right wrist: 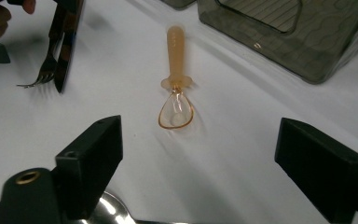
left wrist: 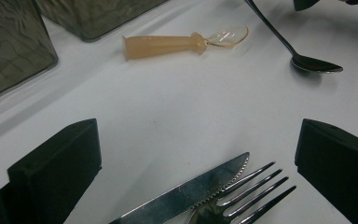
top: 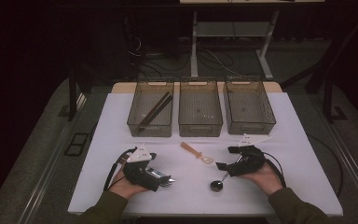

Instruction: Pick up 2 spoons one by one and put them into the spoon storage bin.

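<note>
My left gripper (top: 160,176) (left wrist: 198,123) rests at the table's front left, pointing right. Its jaws stand wide apart, open. A metal knife (left wrist: 191,189) and fork (left wrist: 247,196) lie between them without touching the pads. My right gripper (top: 227,157) (right wrist: 199,120) is at the front right, pointing left, open, with bare table between its jaws. A metal spoon (top: 216,185) (left wrist: 314,64) lies just below it, its bowl (right wrist: 112,210) by the near jaw. An orange-handled clear plastic spoon (top: 193,151) (right wrist: 175,46) lies on the table between the two grippers.
Three smoky plastic bins stand in a row at the back of the white table (top: 116,121): left bin (top: 150,128) holds dark chopsticks (top: 156,109), while the middle bin (top: 200,128) and right bin (top: 249,127) look empty. Cables trail from both grippers.
</note>
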The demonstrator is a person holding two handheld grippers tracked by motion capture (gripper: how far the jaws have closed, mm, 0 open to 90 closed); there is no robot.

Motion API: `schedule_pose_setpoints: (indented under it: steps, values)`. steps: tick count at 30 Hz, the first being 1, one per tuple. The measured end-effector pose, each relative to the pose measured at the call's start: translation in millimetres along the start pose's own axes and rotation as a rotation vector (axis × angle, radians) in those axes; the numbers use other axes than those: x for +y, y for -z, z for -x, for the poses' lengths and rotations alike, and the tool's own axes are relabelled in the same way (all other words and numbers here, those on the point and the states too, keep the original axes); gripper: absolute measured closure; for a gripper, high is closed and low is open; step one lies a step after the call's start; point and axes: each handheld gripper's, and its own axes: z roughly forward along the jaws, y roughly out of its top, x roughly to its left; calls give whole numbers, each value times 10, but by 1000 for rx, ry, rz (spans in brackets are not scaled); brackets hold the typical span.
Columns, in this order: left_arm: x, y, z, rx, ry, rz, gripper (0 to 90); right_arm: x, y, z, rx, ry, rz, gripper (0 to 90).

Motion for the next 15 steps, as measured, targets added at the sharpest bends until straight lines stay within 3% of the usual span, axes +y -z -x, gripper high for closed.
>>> schedule_pose_setpoints:
  steps: [15]
  values:
    - [13,10,8,16,-10,5,0,138,-288,-14,45,20,-57,314]
